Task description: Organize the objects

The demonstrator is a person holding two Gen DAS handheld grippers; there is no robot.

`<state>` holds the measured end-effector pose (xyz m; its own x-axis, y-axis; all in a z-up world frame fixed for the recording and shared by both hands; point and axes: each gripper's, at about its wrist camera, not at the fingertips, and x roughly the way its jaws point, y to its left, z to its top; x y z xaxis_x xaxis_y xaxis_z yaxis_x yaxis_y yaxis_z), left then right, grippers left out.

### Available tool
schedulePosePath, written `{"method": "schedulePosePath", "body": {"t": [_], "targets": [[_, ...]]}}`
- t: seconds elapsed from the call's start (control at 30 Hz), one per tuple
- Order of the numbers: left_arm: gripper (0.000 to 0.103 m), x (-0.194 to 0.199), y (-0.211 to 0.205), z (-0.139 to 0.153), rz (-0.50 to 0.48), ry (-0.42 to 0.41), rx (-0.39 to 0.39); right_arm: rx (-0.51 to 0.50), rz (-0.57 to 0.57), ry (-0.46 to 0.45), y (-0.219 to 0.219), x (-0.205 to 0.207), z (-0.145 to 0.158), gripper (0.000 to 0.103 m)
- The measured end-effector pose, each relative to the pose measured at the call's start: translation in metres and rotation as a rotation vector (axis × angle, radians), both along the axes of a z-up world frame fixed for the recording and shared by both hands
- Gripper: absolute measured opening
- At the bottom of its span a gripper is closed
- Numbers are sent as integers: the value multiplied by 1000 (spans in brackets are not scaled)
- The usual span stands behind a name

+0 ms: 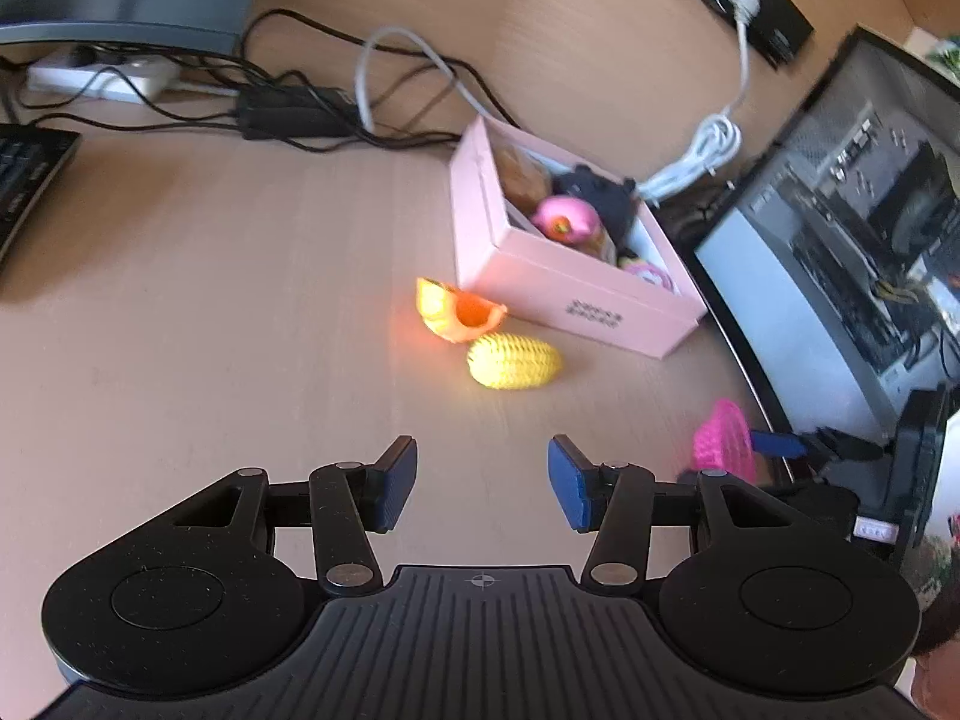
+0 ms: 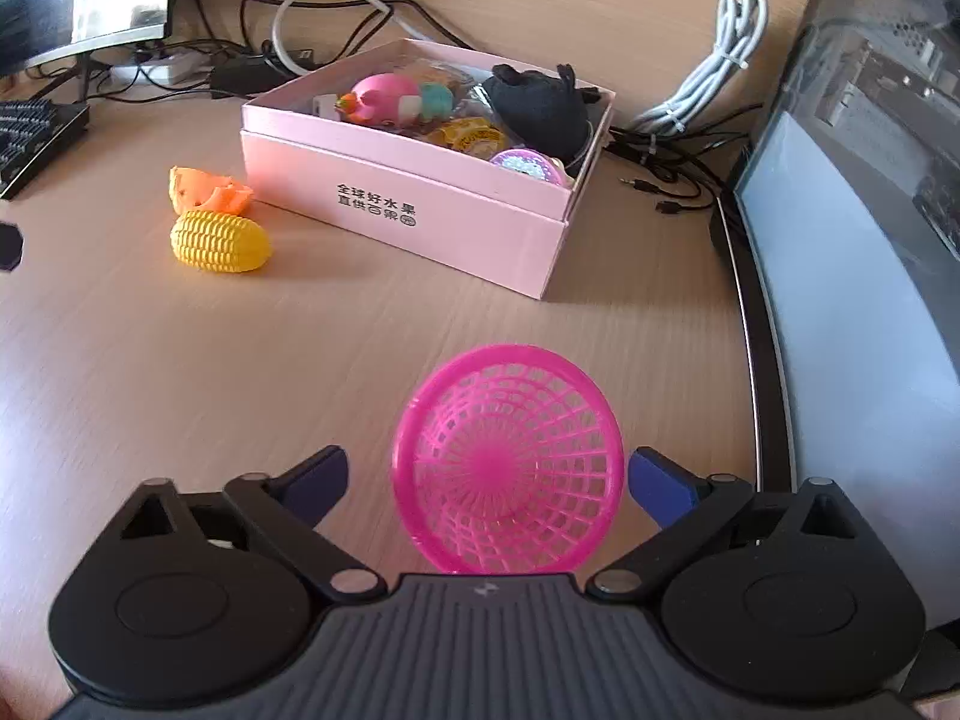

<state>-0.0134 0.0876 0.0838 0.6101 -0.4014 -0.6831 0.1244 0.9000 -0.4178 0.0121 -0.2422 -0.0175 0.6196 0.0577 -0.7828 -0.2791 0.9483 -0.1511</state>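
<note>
A pink mesh basket (image 2: 507,462) stands tilted on its edge between the fingers of my right gripper (image 2: 489,474), which is open. The right pad is close beside the rim and the left pad is well clear of it. In the left wrist view the same basket (image 1: 723,441) shows at the right. My left gripper (image 1: 483,480) is open over bare desk with nothing between its fingers. Ahead of it lie a yellow toy corn (image 1: 513,360) (image 2: 219,240) and an orange-yellow toy piece (image 1: 459,309) (image 2: 207,189). Both lie beside a pink box (image 1: 570,294) (image 2: 420,192) that holds several toys.
A glass-sided computer case (image 2: 870,240) stands along the right. A keyboard (image 2: 30,132) lies at the far left. Black and white cables (image 1: 300,114) and a power strip (image 1: 96,81) crowd the back of the wooden desk (image 2: 180,360), under a monitor (image 2: 84,0).
</note>
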Motion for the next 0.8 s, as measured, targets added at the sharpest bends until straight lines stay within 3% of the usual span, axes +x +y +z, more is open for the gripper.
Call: {"method": "schedulePosePath", "body": {"t": [0.07, 0.27, 0.5, 0.63, 0.8], "targets": [[53, -2, -4, -1, -12, 8, 5, 20, -3, 13, -2, 0, 0, 81], [53, -7, -5, -7, -7, 37, 12, 94, -40, 6, -9, 1, 15, 81], [53, -14, 5, -7, 34, 42, -4, 182, -4, -203, 0, 40, 105, 81], [53, -22, 12, -6, 63, 40, -6, 86, 31, -341, 23, 93, 141, 81], [53, -35, 31, -2, 120, 26, -4, -52, 66, -361, 47, 157, 132, 81]]}}
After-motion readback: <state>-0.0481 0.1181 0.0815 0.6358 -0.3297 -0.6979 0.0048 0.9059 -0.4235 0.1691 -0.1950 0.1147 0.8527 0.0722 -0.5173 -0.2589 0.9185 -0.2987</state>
